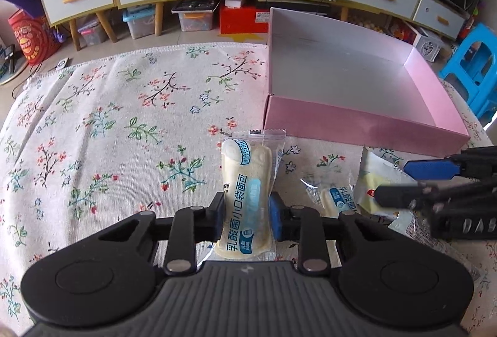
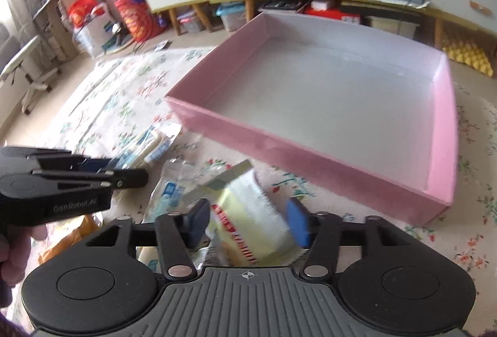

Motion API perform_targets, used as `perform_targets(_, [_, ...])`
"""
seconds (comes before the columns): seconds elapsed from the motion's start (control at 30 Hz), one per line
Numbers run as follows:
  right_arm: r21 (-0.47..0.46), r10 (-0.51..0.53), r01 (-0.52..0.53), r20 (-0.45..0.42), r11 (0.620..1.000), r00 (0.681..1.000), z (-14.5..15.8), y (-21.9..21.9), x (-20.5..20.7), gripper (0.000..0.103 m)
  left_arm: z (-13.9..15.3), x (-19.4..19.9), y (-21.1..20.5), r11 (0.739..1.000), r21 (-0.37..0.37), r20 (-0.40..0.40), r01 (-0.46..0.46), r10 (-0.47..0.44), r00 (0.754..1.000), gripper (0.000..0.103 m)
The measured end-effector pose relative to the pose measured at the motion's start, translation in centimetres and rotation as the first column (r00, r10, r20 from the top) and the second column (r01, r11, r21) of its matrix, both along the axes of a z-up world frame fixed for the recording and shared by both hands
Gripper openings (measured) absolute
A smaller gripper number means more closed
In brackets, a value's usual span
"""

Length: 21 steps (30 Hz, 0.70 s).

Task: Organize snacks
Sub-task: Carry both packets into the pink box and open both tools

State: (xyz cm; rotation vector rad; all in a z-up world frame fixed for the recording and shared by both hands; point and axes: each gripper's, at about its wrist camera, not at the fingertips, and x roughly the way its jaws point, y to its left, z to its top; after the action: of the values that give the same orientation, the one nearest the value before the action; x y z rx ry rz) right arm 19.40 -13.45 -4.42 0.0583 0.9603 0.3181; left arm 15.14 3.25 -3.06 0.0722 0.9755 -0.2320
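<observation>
Our left fingers [image 1: 247, 214] are clamped on a bread pack [image 1: 247, 197], pinching it across its lower middle, so the pack stands nearly upright between the pads with its crimped top seal pointing toward the box [image 1: 366, 125]. We judge this hold is meant to carry it over the near wall and drop it in.

Our right fingers [image 2: 247, 222] stand apart on either side of a pale yellow packet [image 2: 251, 219]; the view is blurred, and we cannot tell whether the pads touch it yet. They seem set to take it next.

The bread pack is a clear wrapper with a cream roll inside, a light blue band and dark Chinese lettering down its length. The yellow packet has a red strip of print along one edge.

Between the two lies another bread pack [image 1: 337, 197], flat on the counter [image 1: 124, 119] with its floral cloth, and more wrappers sit close around it.

The box is shallow and wide, pink outside, pale inside, and nothing lies in it yet. It stands just beyond the snacks, near enough for a short lift.
</observation>
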Motion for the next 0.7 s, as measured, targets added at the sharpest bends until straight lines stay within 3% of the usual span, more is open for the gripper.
perform_targets(0.13, [-0.082, 0.064, -0.064, 0.0, 0.995, 0.998, -0.5, 1.8, -0.1, 0.071, 0.0, 0.0, 0.2, 1.0, -0.006, -0.002, -0.004, 0.004, 1.0, 0.026])
perform_targets(0.2, [-0.114, 0.078, -0.077, 0.006, 0.991, 0.997, -0.6, 2.3, -0.2, 0.071, -0.1, 0.0, 0.3, 1.0, -0.006, -0.001, -0.004, 0.004, 1.0, 0.026])
perform_targets(0.3, [-0.19, 0.094, -0.089, 0.019, 0.978, 0.995, -0.9, 2.6, -0.3, 0.062, -0.1, 0.0, 0.2, 1.0, -0.007, -0.002, -0.003, 0.003, 1.0, 0.026])
perform_targets(0.37, [-0.178, 0.097, -0.091, 0.026, 0.98, 0.995, -0.9, 2.3, -0.6, 0.053, 0.0, 0.0, 0.2, 1.0, -0.008, 0.0, -0.002, 0.002, 1.0, 0.026])
perform_targets(0.47, [-0.146, 0.076, -0.072, 0.02, 0.987, 0.997, -0.7, 1.6, -0.8, 0.047, 0.2, -0.1, 0.3, 1.0, -0.016, 0.007, -0.004, 0.004, 1.0, 0.026])
perform_targets(0.7, [-0.008, 0.03, -0.029, 0.028, 1.0, 0.999, 0.9, -0.7, -1.4, 0.046, 2.4, -0.3, 0.6, 0.997, -0.071, 0.053, 0.007, -0.004, 0.999, 0.025])
